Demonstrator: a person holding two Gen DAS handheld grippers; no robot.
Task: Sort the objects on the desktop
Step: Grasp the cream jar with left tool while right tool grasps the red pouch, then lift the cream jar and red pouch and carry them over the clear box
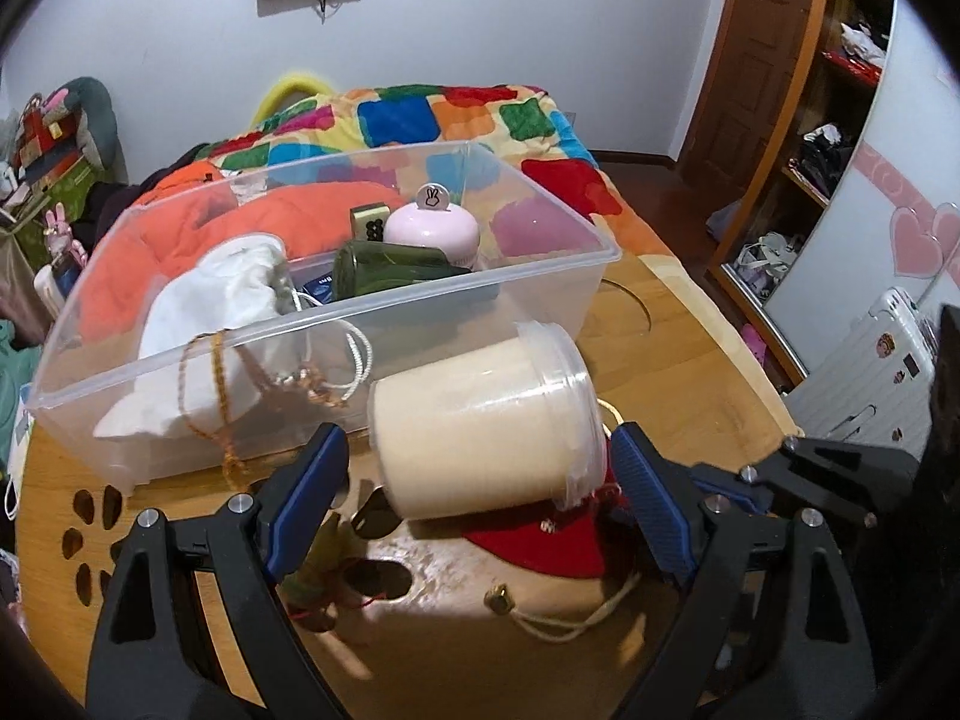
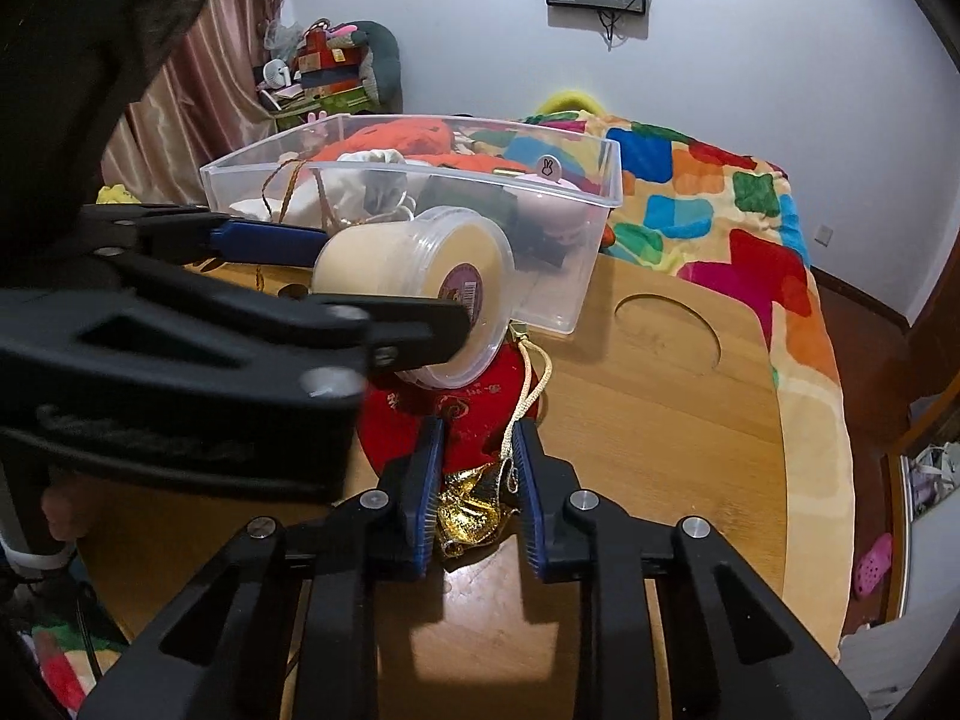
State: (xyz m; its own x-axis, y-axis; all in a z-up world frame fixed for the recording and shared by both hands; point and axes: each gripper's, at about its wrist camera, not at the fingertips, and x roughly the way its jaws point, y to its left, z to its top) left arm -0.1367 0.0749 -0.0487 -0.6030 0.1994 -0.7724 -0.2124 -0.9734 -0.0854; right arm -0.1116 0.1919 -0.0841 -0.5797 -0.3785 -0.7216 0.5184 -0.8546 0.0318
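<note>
My left gripper (image 1: 480, 450) is shut on a cream plastic tub (image 1: 480, 420) with a clear lid, held on its side above the wooden table, just in front of the clear storage bin (image 1: 540, 276). The tub also shows in the right wrist view (image 2: 414, 282), between the left gripper's fingers (image 2: 270, 243). My right gripper (image 2: 477, 450) is closed around the gold top of a red drawstring pouch (image 2: 480, 420) lying on the table under the tub. The pouch shows in the left wrist view (image 1: 540, 546). The bin (image 2: 594, 192) holds a white cloth bag (image 1: 222, 300), a green jar (image 1: 390, 267) and a pink round gadget (image 1: 432, 228).
The round wooden table (image 2: 660, 420) has cut-out holes (image 2: 666, 330). A bed with a colourful blanket (image 2: 720, 210) lies behind the table. A small bell on a cord (image 1: 498, 600) and a green trinket (image 1: 312, 576) lie on the table near my left gripper.
</note>
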